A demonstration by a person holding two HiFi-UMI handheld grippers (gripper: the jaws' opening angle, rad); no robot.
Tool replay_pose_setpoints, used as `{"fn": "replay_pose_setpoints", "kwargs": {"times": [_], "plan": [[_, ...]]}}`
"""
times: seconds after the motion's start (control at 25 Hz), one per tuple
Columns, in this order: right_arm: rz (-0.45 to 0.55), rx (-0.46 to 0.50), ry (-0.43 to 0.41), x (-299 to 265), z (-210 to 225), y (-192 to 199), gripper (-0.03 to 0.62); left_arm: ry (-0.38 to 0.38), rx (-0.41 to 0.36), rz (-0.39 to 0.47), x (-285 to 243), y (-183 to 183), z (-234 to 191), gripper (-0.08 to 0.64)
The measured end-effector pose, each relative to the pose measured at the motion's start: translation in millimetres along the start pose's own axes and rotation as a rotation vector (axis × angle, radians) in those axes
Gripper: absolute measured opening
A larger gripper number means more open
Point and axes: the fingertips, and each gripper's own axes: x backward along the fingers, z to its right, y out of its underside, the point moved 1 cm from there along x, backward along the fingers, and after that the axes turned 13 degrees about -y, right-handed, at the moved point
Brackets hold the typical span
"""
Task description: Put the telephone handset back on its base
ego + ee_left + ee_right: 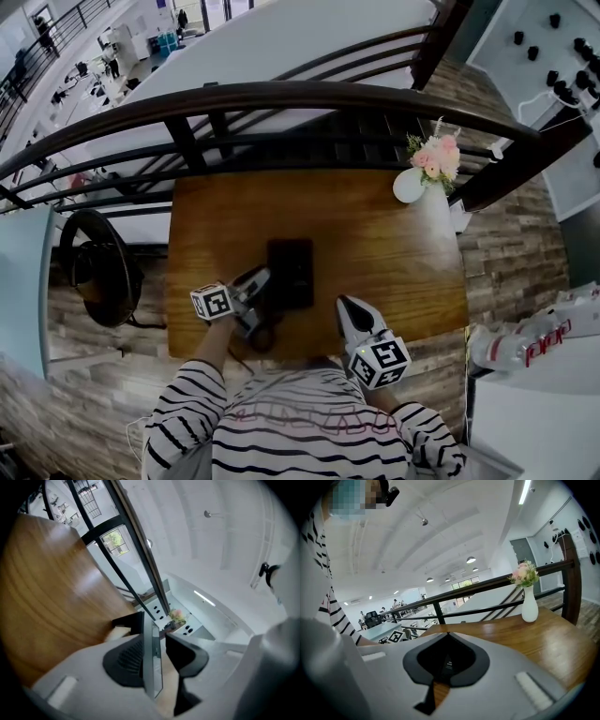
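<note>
The black telephone (pixel 291 272) lies in the middle of the wooden table (pixel 394 272). From the head view I cannot tell the handset apart from its base. My left gripper (pixel 255 286) is at the telephone's left edge, rolled onto its side. In the left gripper view its jaws (pixel 161 630) stand open with a gap and nothing gripped, and a black part of the telephone (pixel 129 620) shows just past the tips. A dark loop of cord (pixel 261 336) lies under that gripper. My right gripper (pixel 343 304) rests near the table's front edge, right of the telephone, shut and empty (pixel 447 634).
A white vase (pixel 409 186) with pink flowers stands at the table's back right corner (pixel 529 604). A dark curved railing (pixel 281 98) runs behind the table. A black round seat (pixel 98 267) is on the floor to the left. A white machine part (pixel 530 342) is at the right.
</note>
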Motion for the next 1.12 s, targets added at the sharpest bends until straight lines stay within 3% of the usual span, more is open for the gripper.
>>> {"fn": "replay_pose_setpoints", "kwargs": {"times": [0.32,0.6,1.12], "plan": [[0.007,-0.001,-0.038,-6,-9,-1,0.0,-0.002,-0.205,0.008,21,-7,47,0.141],[0.013,0.021,-0.068,-6,-22,-8,0.0,-0.01,-0.326,0.075,47,-16,92,0.111],[0.015,0.031,-0.107,-5,-49,-6,0.0,-0.028,-0.414,0.158,96,-19,141,0.08]]}}
